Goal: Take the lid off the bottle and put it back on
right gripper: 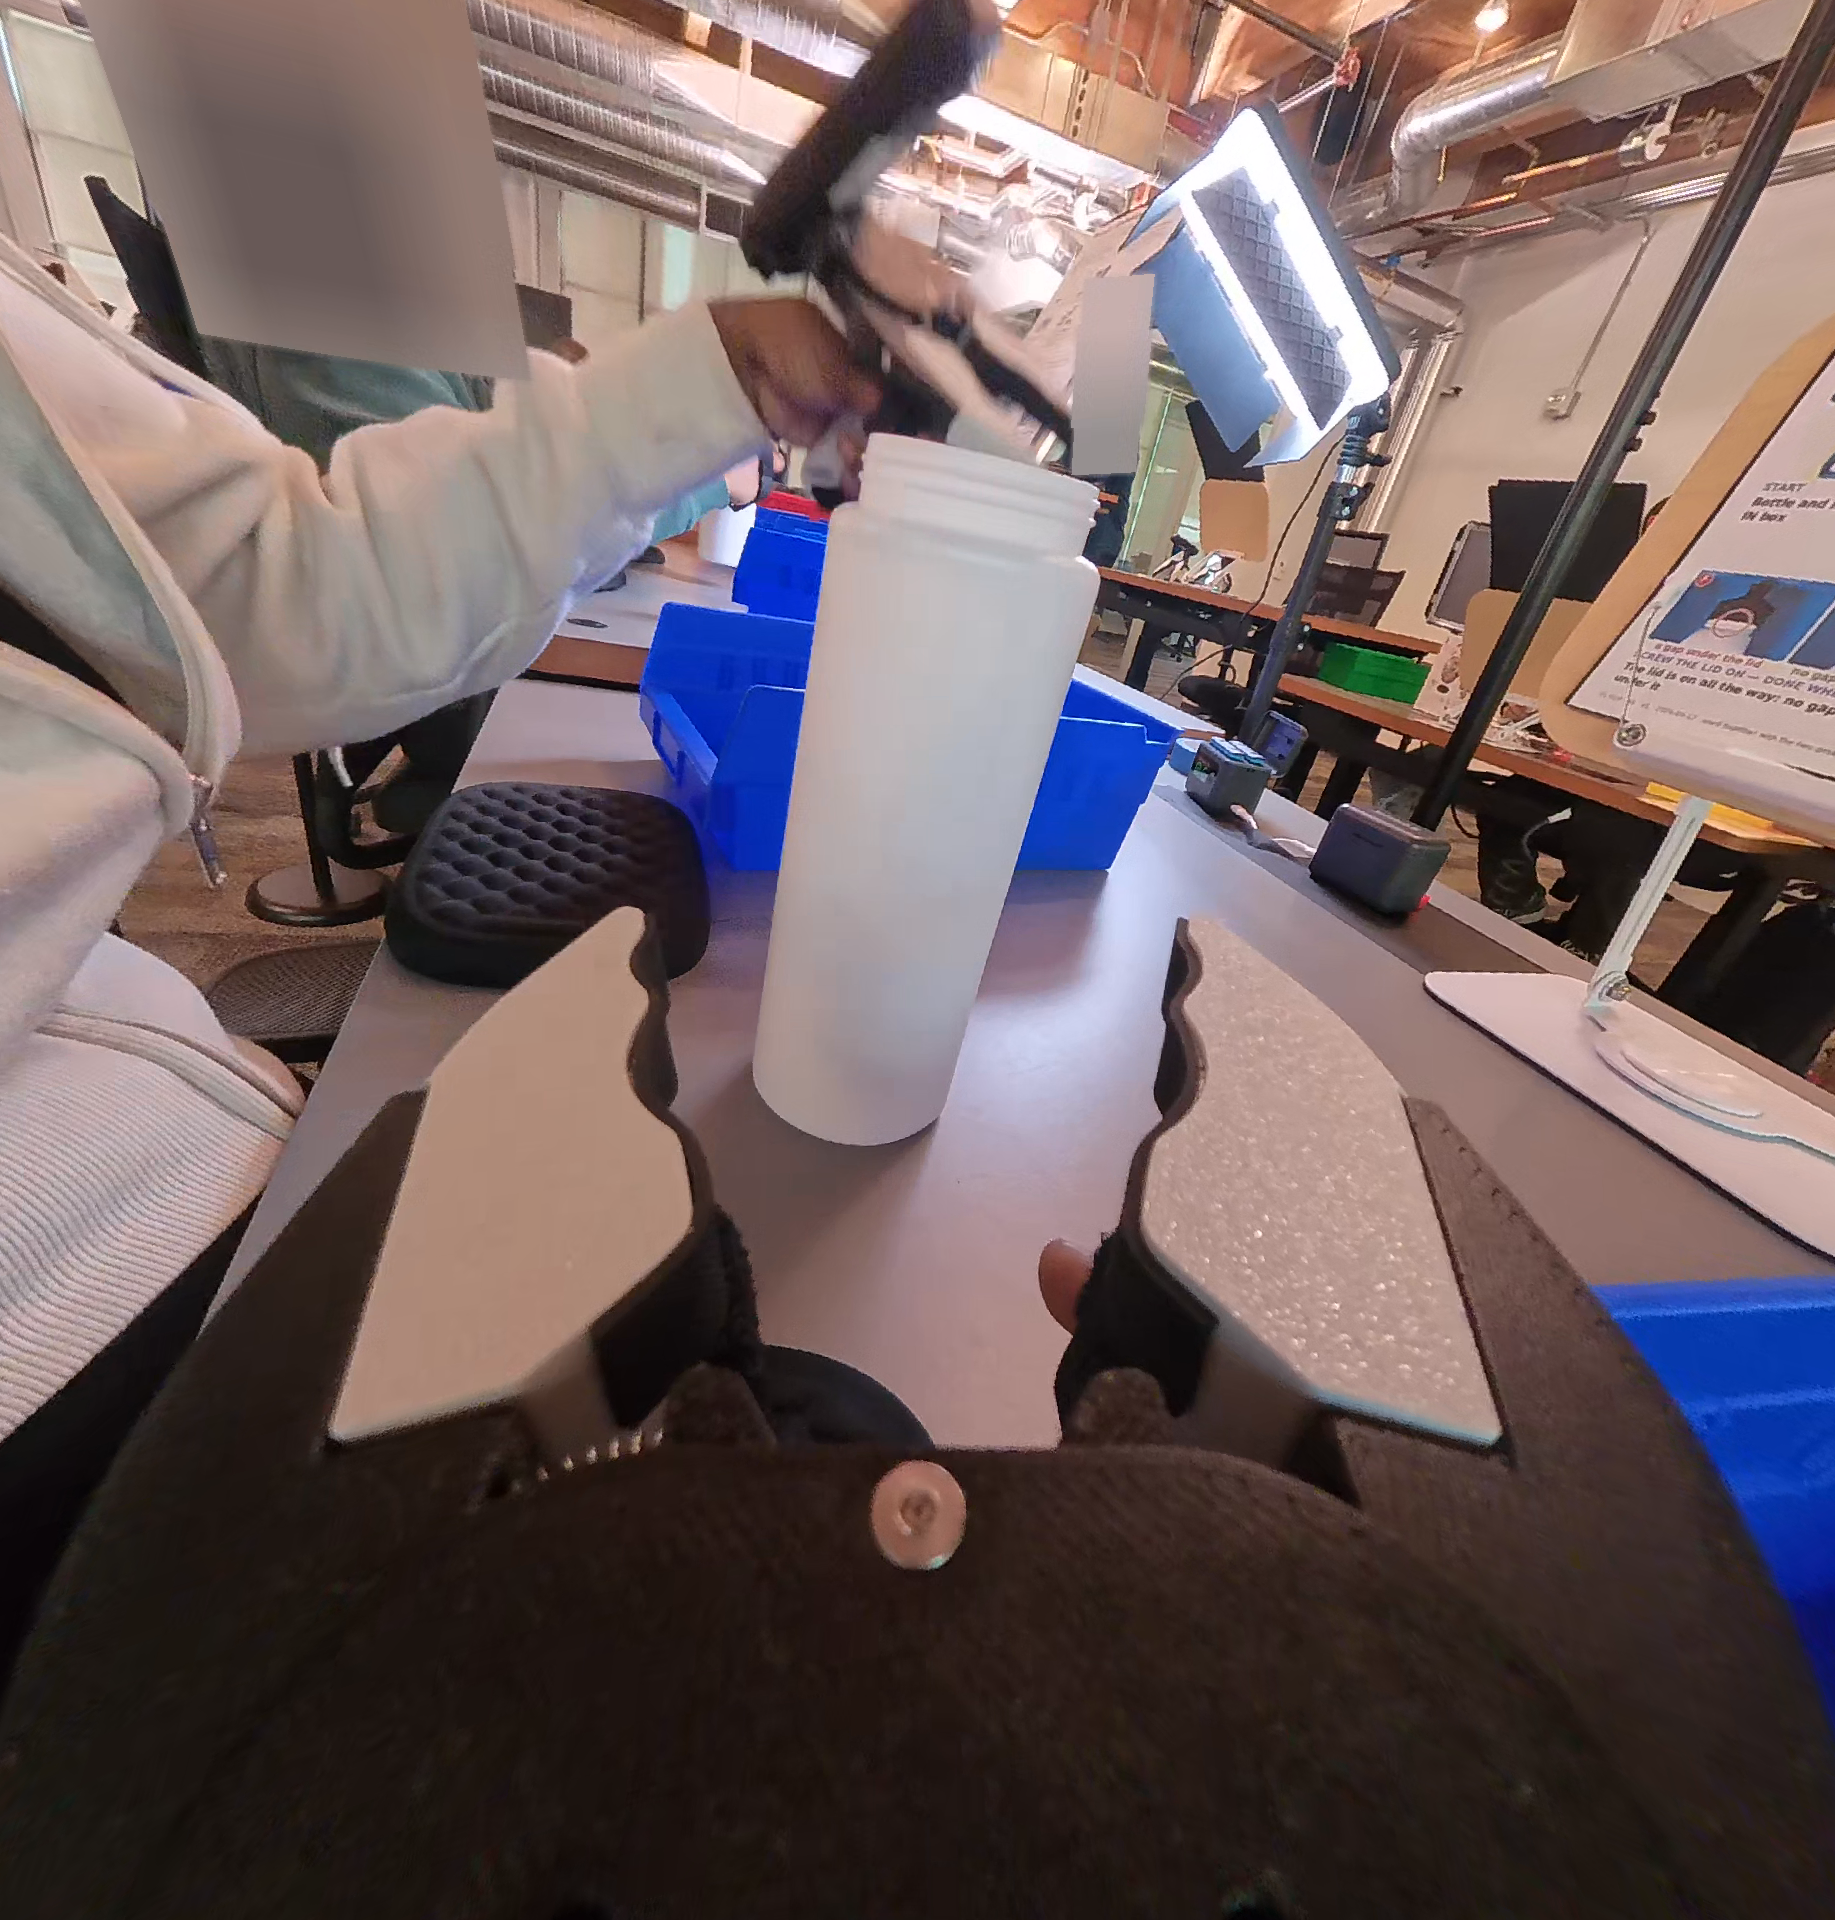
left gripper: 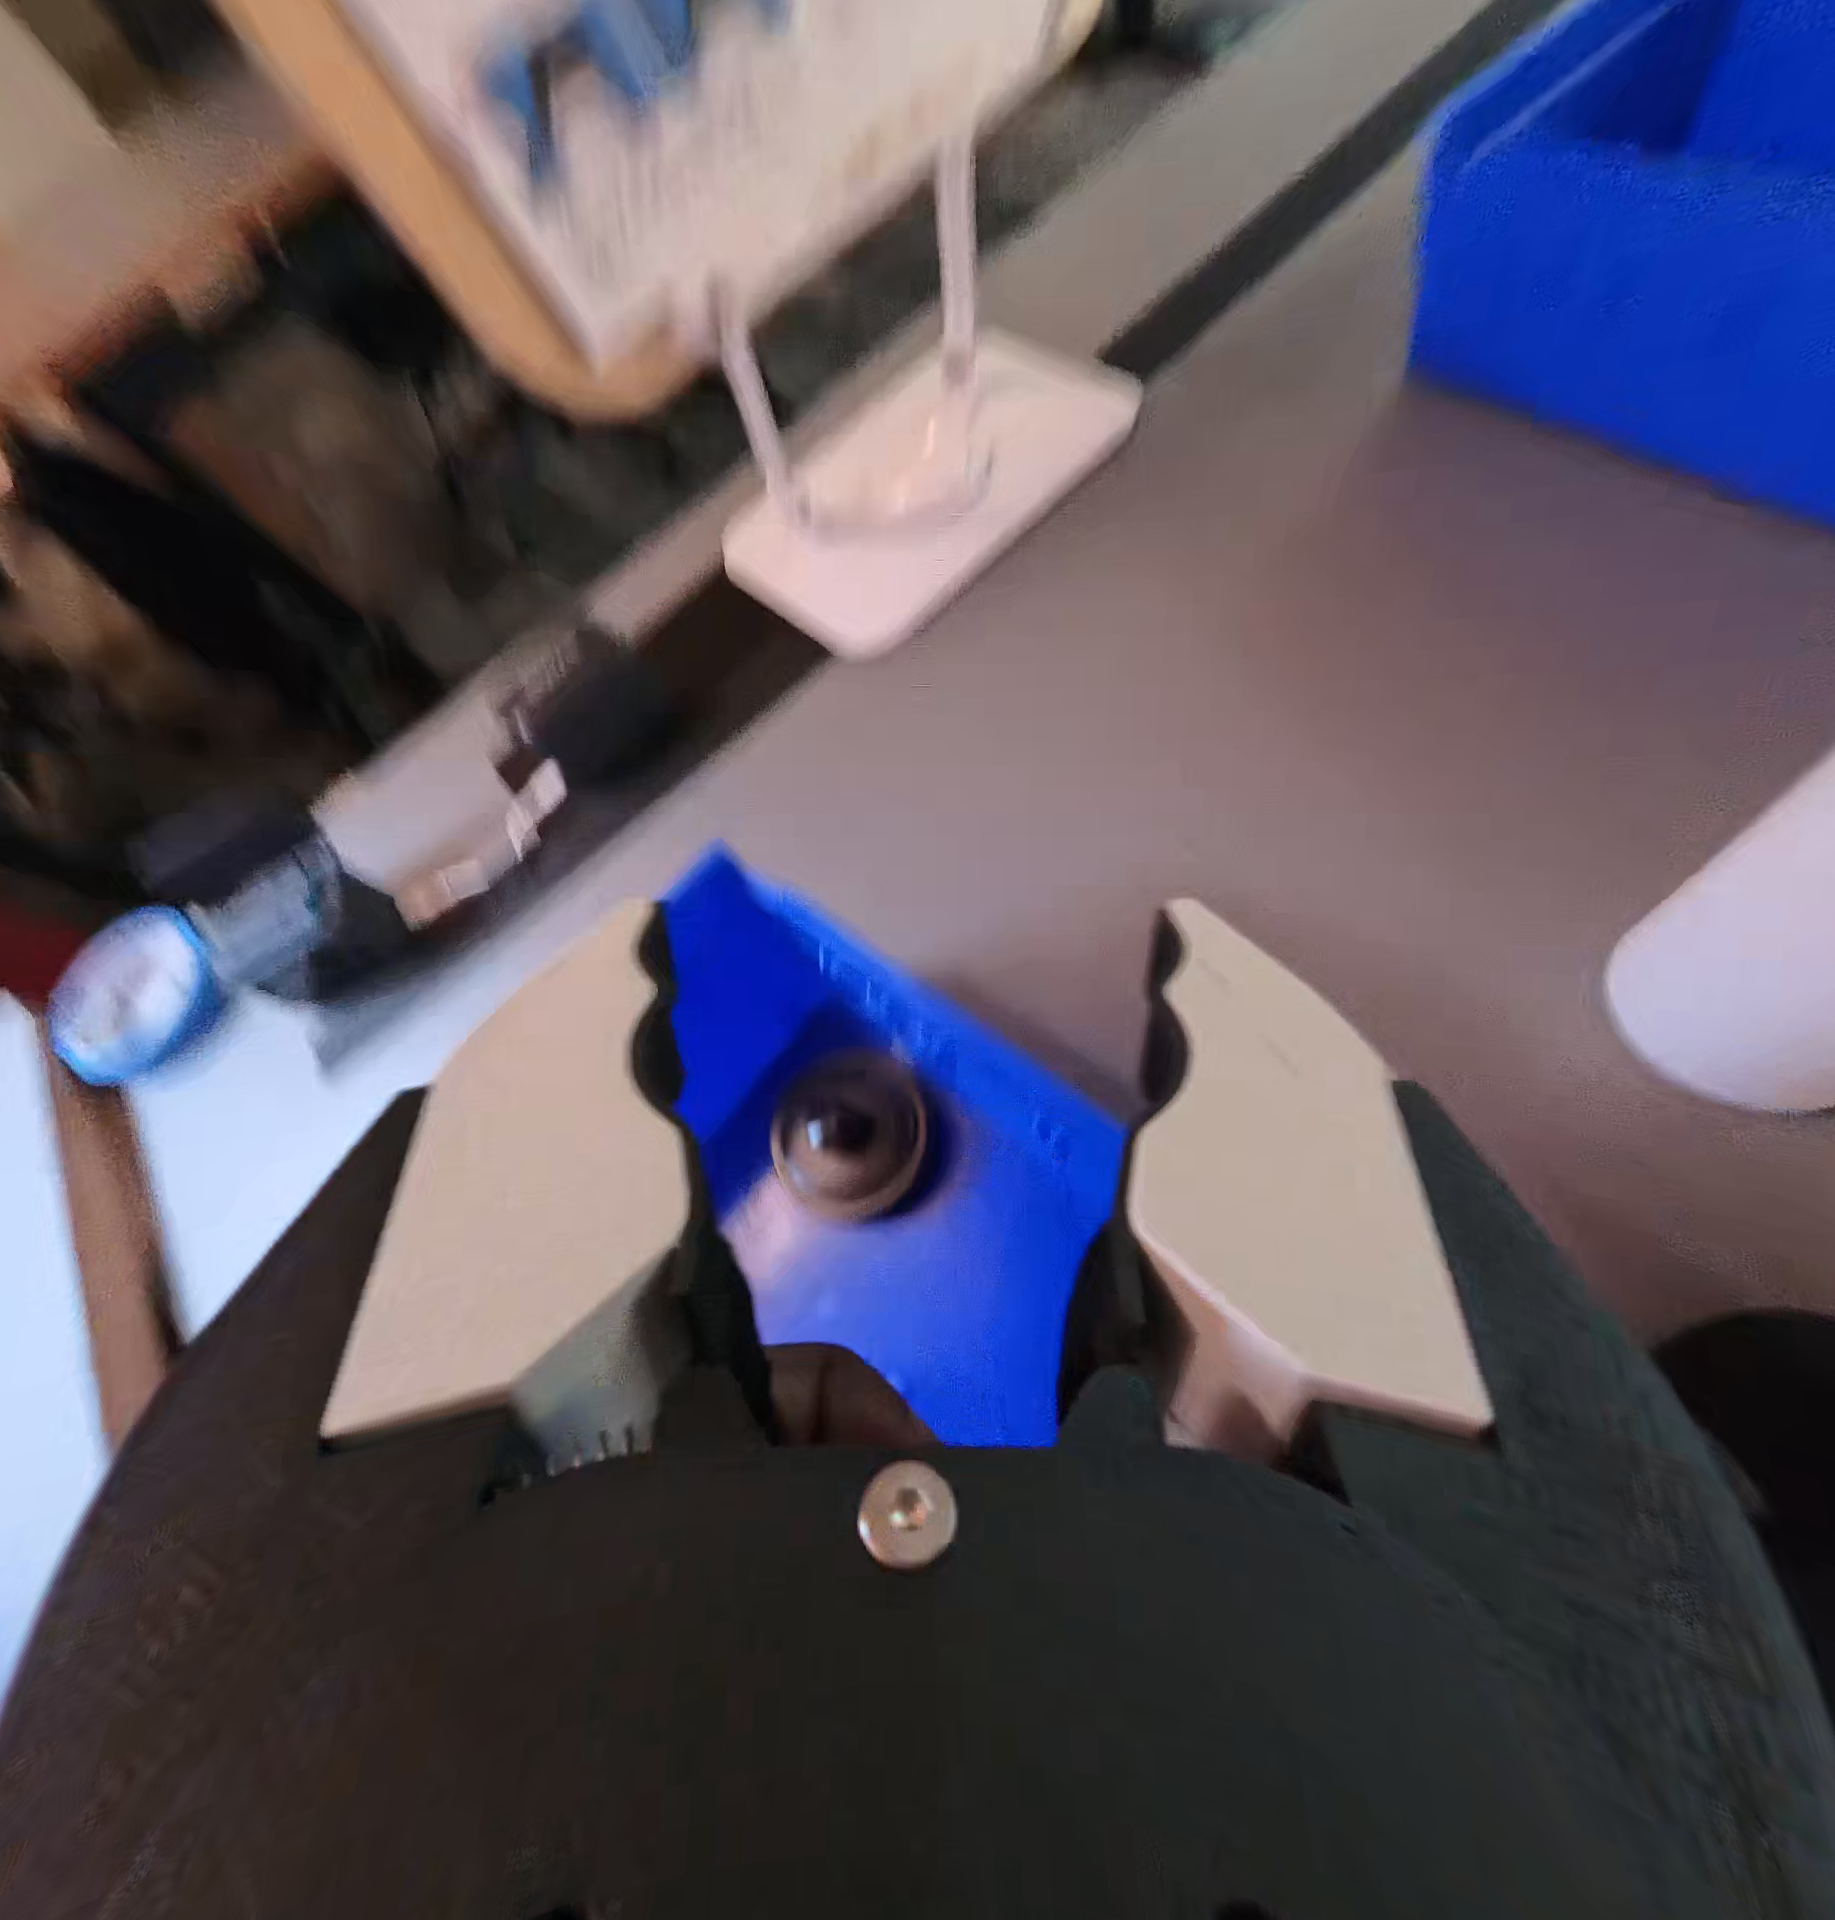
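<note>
The bottle (right gripper: 928, 790), white and translucent, is seen standing upright on the grey worktop (right gripper: 1152, 997) in the right wrist view, with its threaded neck bare and its mouth uncovered. The lid is therefore judged to be already off; the first half of the task appears done, and the putting back is what remains.

The lid itself cannot be made out with certainty in either view. In the left wrist view, which is heavily blurred, a blue piece (left gripper: 892, 1174) with a dark round fitting on it is seen between the fingers of the left gripper (left gripper: 908, 935); whether this is the lid, or is being held at all, cannot be told. Those fingers are set fairly wide, and contact with the blue piece is not shown clearly. At the right edge of that view a white rounded shape is seen, probably the bottle, well aside of the fingers.

In the right wrist view the left gripper (right gripper: 1006, 416) is seen farther off, raised and blurred, just behind and above the bottle's mouth, held by a hand at the end of a pale sleeve (right gripper: 477, 499).

The right gripper (right gripper: 913, 935) is spread wide and holds nothing; the bottle stands just ahead of its fingers, untouched by them.

Behind the bottle blue bins (right gripper: 726, 727) are set on the worktop, and a white stand base (right gripper: 1578, 1049) lies to the right.
</note>
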The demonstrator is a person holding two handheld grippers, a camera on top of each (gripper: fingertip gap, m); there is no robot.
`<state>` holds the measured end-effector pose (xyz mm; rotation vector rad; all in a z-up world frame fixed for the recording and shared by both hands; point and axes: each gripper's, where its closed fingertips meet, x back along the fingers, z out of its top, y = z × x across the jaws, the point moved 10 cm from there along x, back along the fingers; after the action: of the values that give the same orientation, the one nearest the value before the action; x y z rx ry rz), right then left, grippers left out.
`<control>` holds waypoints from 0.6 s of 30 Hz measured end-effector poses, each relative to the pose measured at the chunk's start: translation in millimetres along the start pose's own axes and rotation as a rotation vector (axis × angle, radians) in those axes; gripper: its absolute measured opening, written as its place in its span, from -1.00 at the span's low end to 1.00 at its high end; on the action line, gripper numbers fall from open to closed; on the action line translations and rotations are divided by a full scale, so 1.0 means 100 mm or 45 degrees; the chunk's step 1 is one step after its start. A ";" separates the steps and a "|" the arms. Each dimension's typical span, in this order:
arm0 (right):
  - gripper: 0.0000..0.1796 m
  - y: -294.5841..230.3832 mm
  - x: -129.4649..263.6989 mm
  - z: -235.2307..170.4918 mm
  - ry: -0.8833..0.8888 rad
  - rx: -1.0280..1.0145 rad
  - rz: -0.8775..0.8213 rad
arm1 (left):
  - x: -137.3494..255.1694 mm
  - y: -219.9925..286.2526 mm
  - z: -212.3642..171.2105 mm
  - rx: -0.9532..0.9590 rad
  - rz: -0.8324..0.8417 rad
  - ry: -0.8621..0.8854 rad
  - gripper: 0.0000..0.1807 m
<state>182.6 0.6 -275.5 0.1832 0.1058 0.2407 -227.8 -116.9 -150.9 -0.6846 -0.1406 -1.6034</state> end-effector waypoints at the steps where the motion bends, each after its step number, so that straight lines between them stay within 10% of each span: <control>1: 0.02 0.00 0.00 0.00 -0.002 0.001 -0.003 | -0.12 -0.12 -0.22 0.088 -0.019 -0.092 0.09; 8: 0.01 0.02 -0.01 -0.01 -0.007 -0.013 -0.014 | -0.73 -0.32 -1.26 0.185 -0.081 -0.400 0.15; 18: -0.01 0.02 0.00 -0.02 -0.009 -0.005 -0.020 | -0.93 -0.38 -1.42 0.294 -0.073 -0.424 -0.26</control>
<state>181.8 2.9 -276.9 0.1790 0.0997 0.2243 -312.2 -97.5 -301.6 -0.7666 -0.5852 -1.4873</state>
